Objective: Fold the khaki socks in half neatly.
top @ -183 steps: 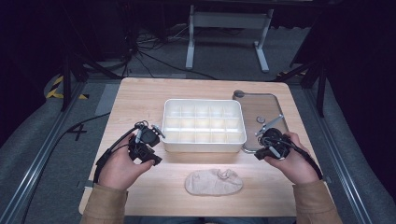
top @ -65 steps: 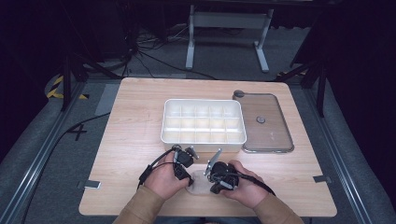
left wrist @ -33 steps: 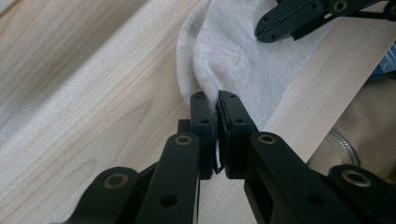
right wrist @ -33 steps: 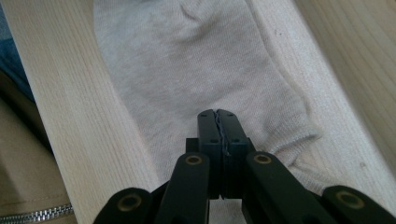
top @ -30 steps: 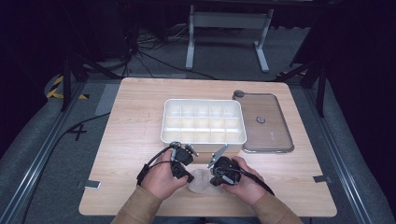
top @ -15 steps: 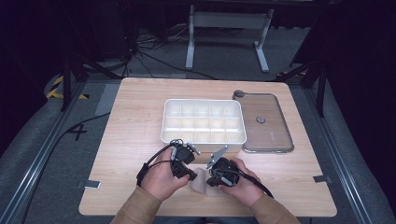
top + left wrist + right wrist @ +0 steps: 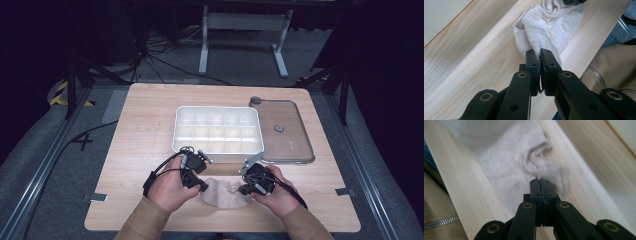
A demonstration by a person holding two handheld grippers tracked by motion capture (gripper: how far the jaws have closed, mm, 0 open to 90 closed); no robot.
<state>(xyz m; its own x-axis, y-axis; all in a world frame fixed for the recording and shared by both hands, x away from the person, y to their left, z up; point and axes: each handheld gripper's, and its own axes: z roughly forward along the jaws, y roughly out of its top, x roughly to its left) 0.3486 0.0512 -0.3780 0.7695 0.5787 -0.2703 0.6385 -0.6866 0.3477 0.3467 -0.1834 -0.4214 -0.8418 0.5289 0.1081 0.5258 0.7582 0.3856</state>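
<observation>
The surface (image 7: pixel 140 130) is pale wood with fine straight grain — light tan throughout. The sock (image 7: pixel 549 27) is cream to beige, a plain knit with no print. Both grippers are black: the left gripper (image 7: pixel 540 53) and the right gripper (image 7: pixel 540 181) have matte black jaws with brass-coloured rivets. The compartment tray (image 7: pixel 218 130) is white. The lid (image 7: pixel 285 131) beside it is clear with a grey tint and a grey knob. The sleeves (image 7: pixel 145 217) are tan — a silver zip shows on the jacket.

Bare table (image 7: pixel 140 130) lies open along the left edge and the far edge. The white tray (image 7: pixel 218 129) and the clear lid (image 7: pixel 286 131) block the middle and right.
</observation>
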